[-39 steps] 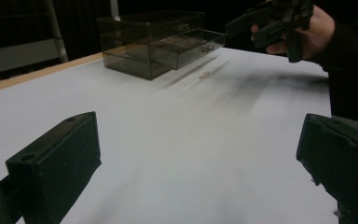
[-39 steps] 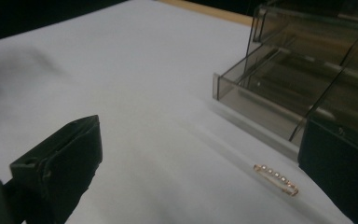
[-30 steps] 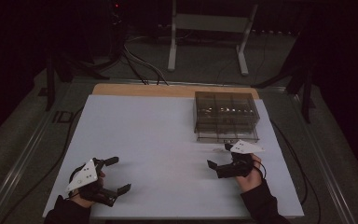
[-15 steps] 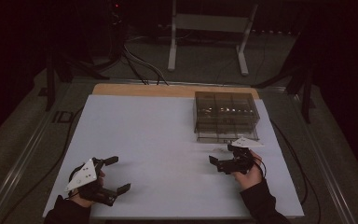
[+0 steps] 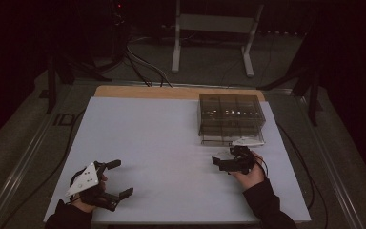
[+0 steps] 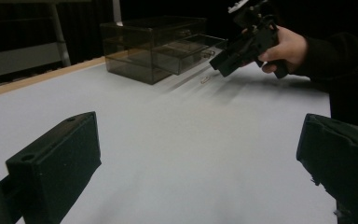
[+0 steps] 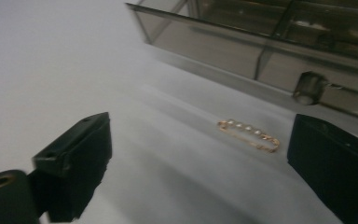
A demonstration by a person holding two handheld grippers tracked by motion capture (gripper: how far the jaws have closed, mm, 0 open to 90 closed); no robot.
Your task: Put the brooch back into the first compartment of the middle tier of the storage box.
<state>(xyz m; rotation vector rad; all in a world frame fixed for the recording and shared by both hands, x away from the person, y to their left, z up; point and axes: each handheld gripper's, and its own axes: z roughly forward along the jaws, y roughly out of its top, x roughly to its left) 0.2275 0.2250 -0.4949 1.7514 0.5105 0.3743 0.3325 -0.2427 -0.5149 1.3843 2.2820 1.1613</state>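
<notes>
Hairpin, gold with pearls, lies flat on the desk near its right edge, just before the clear drawer box. Right gripper has just been closing, jaws wide, nothing held. Left gripper open, empty. Risk: thin pin slides on the smooth white top. Room dark.

Wide table with a matte, pale grey-white top and a strip of bare light wood along its far edge. Standing on the right far part, a smoky transparent plastic drawer box, its lowest drawer pulled slightly out toward the near side. Just in front of that box, lying flat on the surface, a small gold-coloured pin set with a row of pearl-like beads, apart from the box.
</notes>
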